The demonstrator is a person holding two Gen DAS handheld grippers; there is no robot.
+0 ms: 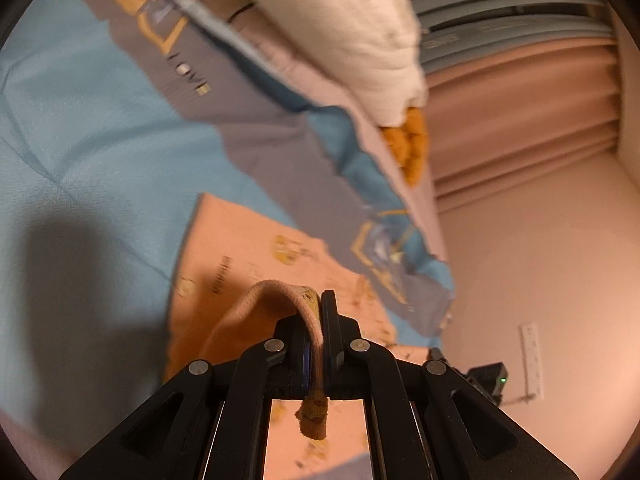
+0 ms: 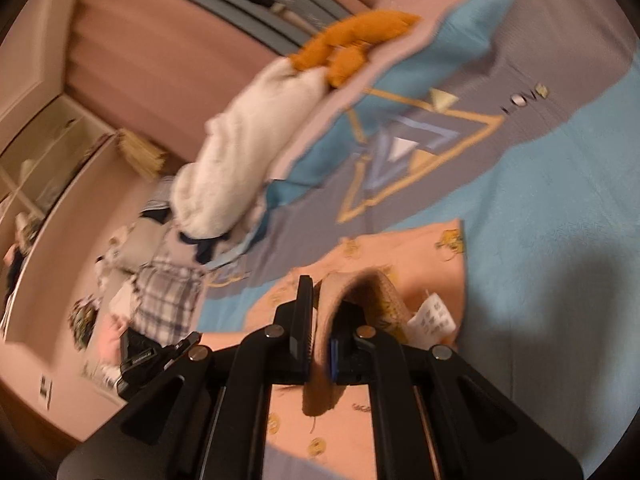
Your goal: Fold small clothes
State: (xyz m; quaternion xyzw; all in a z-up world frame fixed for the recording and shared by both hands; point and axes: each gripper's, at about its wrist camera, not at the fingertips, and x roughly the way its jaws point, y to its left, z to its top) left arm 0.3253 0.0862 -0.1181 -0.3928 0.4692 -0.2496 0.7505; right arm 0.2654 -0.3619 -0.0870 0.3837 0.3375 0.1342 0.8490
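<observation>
My left gripper (image 1: 320, 320): jaws clenched on the ribbed hem of a pink garment (image 1: 248, 256), bottom centre of the frame; cloth lifted, the rest lying on the blue bedspread (image 1: 80, 152). My right gripper (image 2: 320, 320): jaws pinched on another stretch of the same hem, bottom centre; white care label (image 2: 434, 316) just right of them. White blanket (image 2: 240, 160): bunched, left of centre. Orange plush toy (image 2: 352, 40): upper centre, touching the blanket. Plaid cloth (image 2: 168, 300): lower left, off the bedspread.

"love" on the grey band of the blue bedspread (image 2: 560, 168)
</observation>
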